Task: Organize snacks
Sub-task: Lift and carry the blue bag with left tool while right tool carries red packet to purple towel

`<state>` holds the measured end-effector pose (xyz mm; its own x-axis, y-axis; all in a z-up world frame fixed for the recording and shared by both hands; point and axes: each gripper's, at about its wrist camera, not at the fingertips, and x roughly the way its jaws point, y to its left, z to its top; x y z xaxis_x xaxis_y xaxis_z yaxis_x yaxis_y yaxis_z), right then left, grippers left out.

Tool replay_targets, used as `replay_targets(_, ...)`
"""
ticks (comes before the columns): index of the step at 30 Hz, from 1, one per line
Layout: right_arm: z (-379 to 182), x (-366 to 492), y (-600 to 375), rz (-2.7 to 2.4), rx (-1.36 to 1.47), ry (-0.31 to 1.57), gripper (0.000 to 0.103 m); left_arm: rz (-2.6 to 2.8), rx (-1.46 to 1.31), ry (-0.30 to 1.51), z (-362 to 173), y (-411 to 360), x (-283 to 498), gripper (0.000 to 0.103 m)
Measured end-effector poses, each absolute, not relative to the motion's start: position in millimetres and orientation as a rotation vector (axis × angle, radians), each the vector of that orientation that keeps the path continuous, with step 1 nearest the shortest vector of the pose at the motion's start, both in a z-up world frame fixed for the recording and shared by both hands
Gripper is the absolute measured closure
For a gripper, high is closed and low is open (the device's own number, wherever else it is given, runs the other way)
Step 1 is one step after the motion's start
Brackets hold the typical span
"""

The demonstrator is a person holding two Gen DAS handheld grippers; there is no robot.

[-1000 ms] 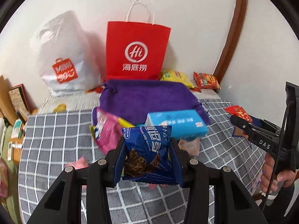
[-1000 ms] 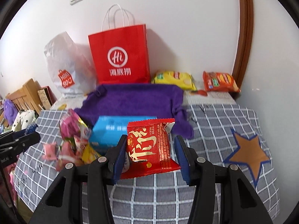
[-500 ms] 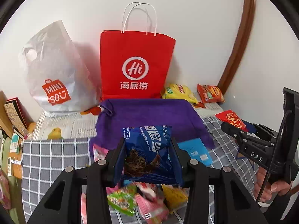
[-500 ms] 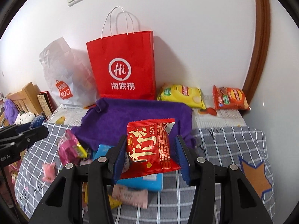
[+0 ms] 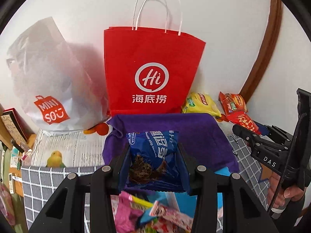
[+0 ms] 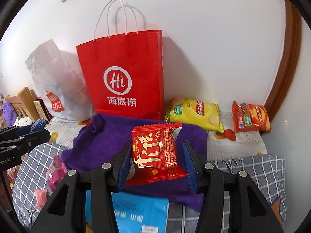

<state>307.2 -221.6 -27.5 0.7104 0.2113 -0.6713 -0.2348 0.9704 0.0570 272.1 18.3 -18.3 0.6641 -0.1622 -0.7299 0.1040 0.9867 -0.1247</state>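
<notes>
Left gripper (image 5: pixel 153 159) clamped on blue cookie packet (image 5: pixel 155 155); right gripper (image 6: pixel 156 160) clamped on red snack packet (image 6: pixel 155 153); carry both level over purple cloth (image 6: pixel 108 136), release gently beside chip bags (image 6: pixel 194 114).

Two carrier bags (image 6: pixel 124 73), two crisp packets (image 6: pixel 194 114), one purple cloth (image 6: pixel 108 136).
</notes>
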Motion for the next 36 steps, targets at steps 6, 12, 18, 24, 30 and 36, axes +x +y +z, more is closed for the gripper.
replay_targets(6,-37.7,337.9,-218.6,0.254,-0.039,0.752,0.053,-0.148,-0.080,0.862,-35.4,22.0,303.6,0.061)
replay_targets(12,-58.2,367.8,-216.1,0.266,-0.027,0.794,0.053,-0.141,-0.089,0.886,-54.4,25.8,328.9,0.061)
replay_targets(18,-79.3,386.3,-212.1,0.278,-0.048,0.828,0.053,-0.138,-0.092,0.930,-79.4,29.3,351.3,0.061)
replay_targets(24,-109.0,402.0,-212.6,0.287,-0.058,0.896,0.053,-0.126,-0.065,0.988,-102.8,27.5,364.9,0.061)
replay_targets(30,-129.8,411.4,-217.8,0.280,-0.055,0.957,0.053,-0.112,-0.067,1.022,-115.6,30.5,369.7,0.061)
replay_targets(36,-139.7,414.9,-217.0,0.285,-0.061,0.988,0.053,-0.109,-0.067,1.040,-120.7,31.1,372.7,0.061)
